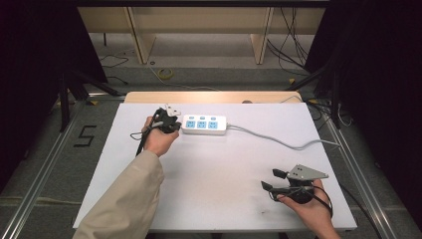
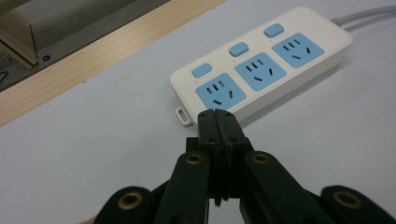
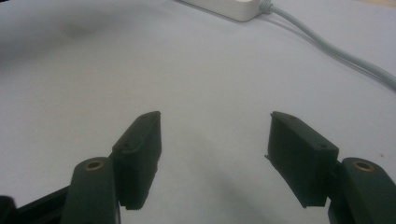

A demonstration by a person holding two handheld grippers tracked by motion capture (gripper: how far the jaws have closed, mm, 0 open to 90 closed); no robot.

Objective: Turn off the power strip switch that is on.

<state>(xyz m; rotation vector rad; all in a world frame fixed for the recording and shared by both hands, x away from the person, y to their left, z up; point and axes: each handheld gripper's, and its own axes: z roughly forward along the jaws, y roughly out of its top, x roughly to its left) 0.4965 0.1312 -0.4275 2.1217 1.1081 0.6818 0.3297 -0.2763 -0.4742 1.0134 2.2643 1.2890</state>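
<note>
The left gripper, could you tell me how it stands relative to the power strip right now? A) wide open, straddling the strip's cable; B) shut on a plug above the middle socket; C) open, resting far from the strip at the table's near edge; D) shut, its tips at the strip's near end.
D: the left gripper has its jaws pressed together with nothing between them, tips right at the end of the power strip beside the first socket.

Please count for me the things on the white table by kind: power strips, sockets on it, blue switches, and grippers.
Power strip: 1
Sockets: 3
Blue switches: 3
Grippers: 2, left gripper and right gripper
Total: 9
</note>
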